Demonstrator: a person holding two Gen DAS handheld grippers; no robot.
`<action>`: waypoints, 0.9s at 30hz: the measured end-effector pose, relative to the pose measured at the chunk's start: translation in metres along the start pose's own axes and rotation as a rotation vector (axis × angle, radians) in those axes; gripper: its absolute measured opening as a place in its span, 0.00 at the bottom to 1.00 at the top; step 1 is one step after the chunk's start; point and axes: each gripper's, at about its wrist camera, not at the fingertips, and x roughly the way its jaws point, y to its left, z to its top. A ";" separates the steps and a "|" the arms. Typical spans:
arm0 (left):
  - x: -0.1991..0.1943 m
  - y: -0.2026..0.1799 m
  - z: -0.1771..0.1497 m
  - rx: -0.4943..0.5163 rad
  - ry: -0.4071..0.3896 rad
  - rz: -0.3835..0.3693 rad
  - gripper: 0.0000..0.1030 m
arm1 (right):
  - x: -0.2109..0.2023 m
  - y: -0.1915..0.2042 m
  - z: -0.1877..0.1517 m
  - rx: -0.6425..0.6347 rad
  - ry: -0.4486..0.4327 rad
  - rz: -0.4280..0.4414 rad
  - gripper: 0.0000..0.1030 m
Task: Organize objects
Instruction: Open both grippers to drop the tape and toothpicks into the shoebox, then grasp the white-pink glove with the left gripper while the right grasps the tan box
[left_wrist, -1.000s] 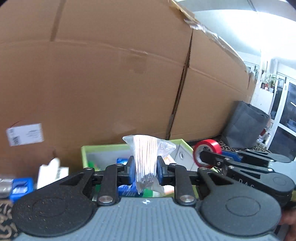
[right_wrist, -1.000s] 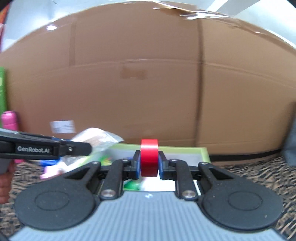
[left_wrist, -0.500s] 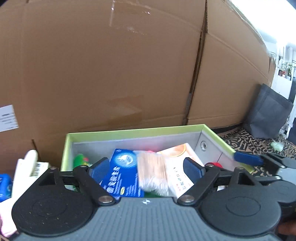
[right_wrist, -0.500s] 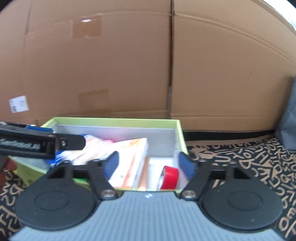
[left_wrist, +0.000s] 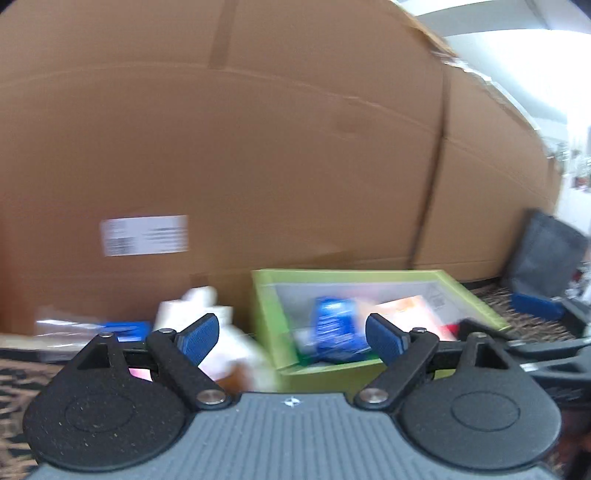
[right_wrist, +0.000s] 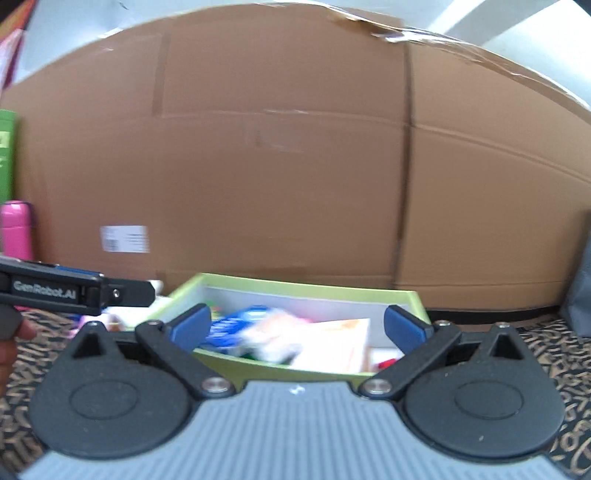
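Left claw (left_wrist: 291, 338): jaws spread wide, nothing between the blue pads (left_wrist: 199, 338), nothing held. Ahead of it and a little to its right stands the green box (left_wrist: 476, 299), open-topped, grey inside. In the box, just beyond the claw's right pad: a blue packet (left_wrist: 336, 332), an orange-and-white carton (left_wrist: 413, 310) beside it, a scrap of red at the carton's near end, too blurred to name. Beyond the left pad, outside the box: white crumpled items (left_wrist: 199, 302) and a small blue pack (left_wrist: 127, 328), both smeared.

Right claw (right_wrist: 297, 325): jaws wide and opening further, nothing gripped. The green box (right_wrist: 413, 299) sits directly ahead, its near wall just past the pads. Between the pads, down inside the box: blue packet (right_wrist: 236, 325), a pale bag (right_wrist: 273, 336) blurred against it, the carton (right_wrist: 340, 343) to their right, a red item (right_wrist: 386, 363) low by the right pad.

Left claw (right_wrist: 114, 293) shows to the right claw's left, level with the box's left end. Large cardboard cartons (right_wrist: 295, 177) stand close behind the box. Patterned mat (right_wrist: 546, 354) beneath. Pink bottle (right_wrist: 16, 229) far left.
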 end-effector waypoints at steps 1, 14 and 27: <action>-0.003 0.010 -0.005 0.000 0.002 0.031 0.87 | -0.003 0.009 -0.002 -0.008 0.008 0.025 0.99; 0.044 0.076 -0.032 -0.130 0.216 -0.028 0.05 | 0.016 0.105 -0.030 -0.113 0.209 0.251 0.67; -0.039 0.123 -0.045 -0.154 0.077 0.043 0.18 | 0.088 0.167 -0.038 -0.196 0.245 0.274 0.51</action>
